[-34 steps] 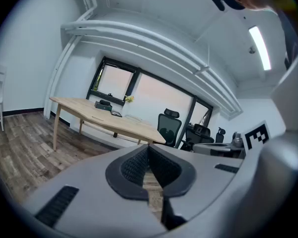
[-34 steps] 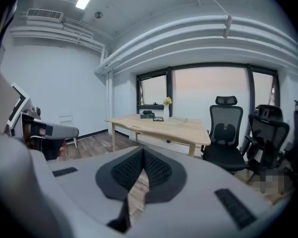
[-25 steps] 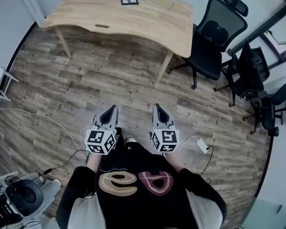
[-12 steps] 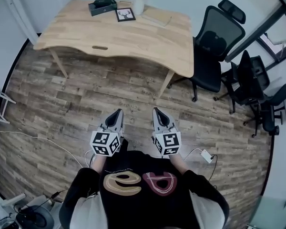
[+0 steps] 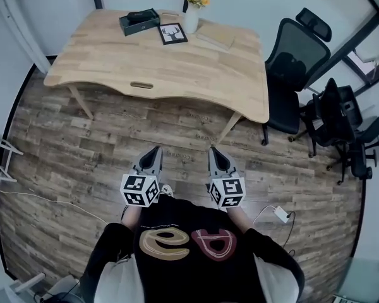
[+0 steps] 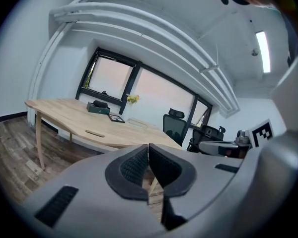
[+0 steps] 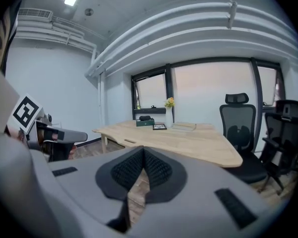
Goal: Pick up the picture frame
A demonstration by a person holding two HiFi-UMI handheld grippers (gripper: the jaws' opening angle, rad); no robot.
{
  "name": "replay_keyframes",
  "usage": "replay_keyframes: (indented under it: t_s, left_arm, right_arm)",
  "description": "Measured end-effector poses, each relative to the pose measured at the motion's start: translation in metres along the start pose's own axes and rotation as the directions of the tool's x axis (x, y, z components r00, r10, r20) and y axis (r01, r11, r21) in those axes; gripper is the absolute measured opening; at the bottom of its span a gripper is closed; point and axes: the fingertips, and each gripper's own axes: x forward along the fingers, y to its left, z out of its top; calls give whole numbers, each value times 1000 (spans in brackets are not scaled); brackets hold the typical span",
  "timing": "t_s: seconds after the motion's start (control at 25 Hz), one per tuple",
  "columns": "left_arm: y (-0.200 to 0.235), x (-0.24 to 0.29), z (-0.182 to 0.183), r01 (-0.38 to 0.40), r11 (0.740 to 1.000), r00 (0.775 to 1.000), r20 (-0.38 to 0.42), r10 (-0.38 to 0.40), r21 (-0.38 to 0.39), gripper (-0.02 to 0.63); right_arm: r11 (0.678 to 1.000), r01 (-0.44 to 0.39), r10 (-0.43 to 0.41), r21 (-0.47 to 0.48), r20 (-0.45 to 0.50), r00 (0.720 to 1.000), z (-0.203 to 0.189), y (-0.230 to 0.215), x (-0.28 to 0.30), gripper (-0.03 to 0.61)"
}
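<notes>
Both hand-held grippers are closed and empty: the left hand-held gripper (image 5: pixel 153 151) and the right hand-held gripper (image 5: pixel 216 154) have their pads pressed together with nothing between them. They point forward over the wooden floor (image 5: pixel 114 144), well short of the desk (image 5: pixel 177 81).

The frame (image 5: pixel 173 33) sits at the desk's far edge, between a black box (image 5: pixel 139 21) and a vase (image 5: pixel 192 19) of flowers, with a book (image 5: pixel 216 36) just beyond the vase.

The reach looks risky. The vase stands just beside the frame, so a wide approach could tip it. The jaws must open before they arrive, or they will only push the frame back. I cannot tell whether the frame lies flat or leans. If it lies flat, a thin edge gives little to pinch and it may slip.
</notes>
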Motion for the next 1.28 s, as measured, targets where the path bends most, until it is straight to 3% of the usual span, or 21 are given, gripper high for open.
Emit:
replay_keyframes:
  t_s: [0.72, 1.28]
  left_arm:
    - [25, 29, 9, 58, 998, 997, -45, -59, -17, 18]
    - [70, 88, 25, -88, 996, 995, -54, 87, -19, 18]
  right_arm:
    - [998, 67, -66, 18, -31, 997, 0, -3, 33, 10]
    - [997, 66, -65, 45, -26, 998, 25, -66, 126, 9]
